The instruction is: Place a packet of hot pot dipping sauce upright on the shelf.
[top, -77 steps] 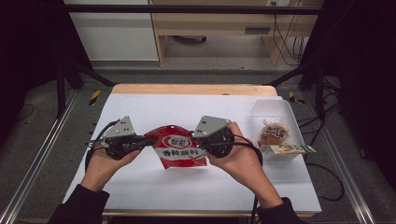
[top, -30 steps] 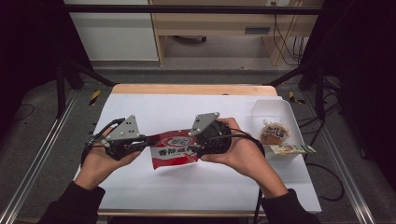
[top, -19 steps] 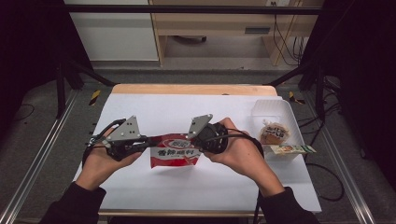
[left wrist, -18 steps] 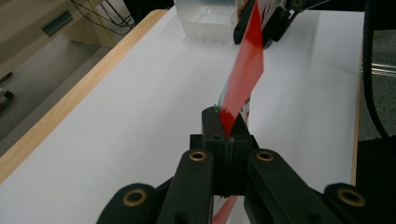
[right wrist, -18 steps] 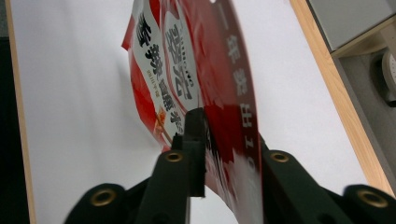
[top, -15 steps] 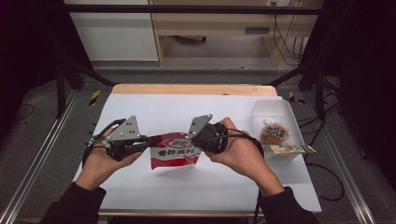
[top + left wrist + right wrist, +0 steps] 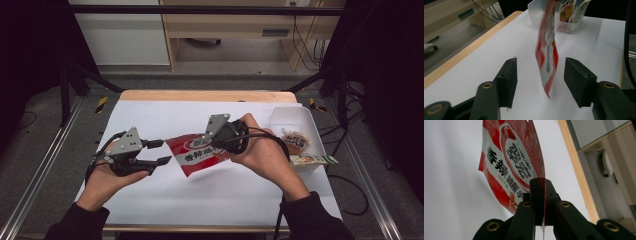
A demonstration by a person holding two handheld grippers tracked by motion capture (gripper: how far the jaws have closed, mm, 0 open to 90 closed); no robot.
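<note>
**Red snack packet: handed to the right gripper, not yet put away**

Red snack packet (image 7: 199,152) hangs above the white table (image 7: 165,195), pinched at one edge by the right gripper (image 7: 541,202), whose jaws are clamped flat on the foil. In the right gripper view the packet stands up from the jaws with its printed face in plain sight.

Left gripper (image 7: 159,152) sits just beside the packet's free end. Its jaws have just been opening and now stand apart; in the left gripper view the packet's lower corner (image 7: 548,62) dangles between the pads without touching either. Judgement: the release by the left side is done, so the packet rides on one grip alone.

Farther off, at the table's right edge, a clear plastic tray (image 7: 287,116) holds other wrapped snacks (image 7: 295,142). Judgement: if the tray is the destination, carrying and placing the packet remain.
</note>
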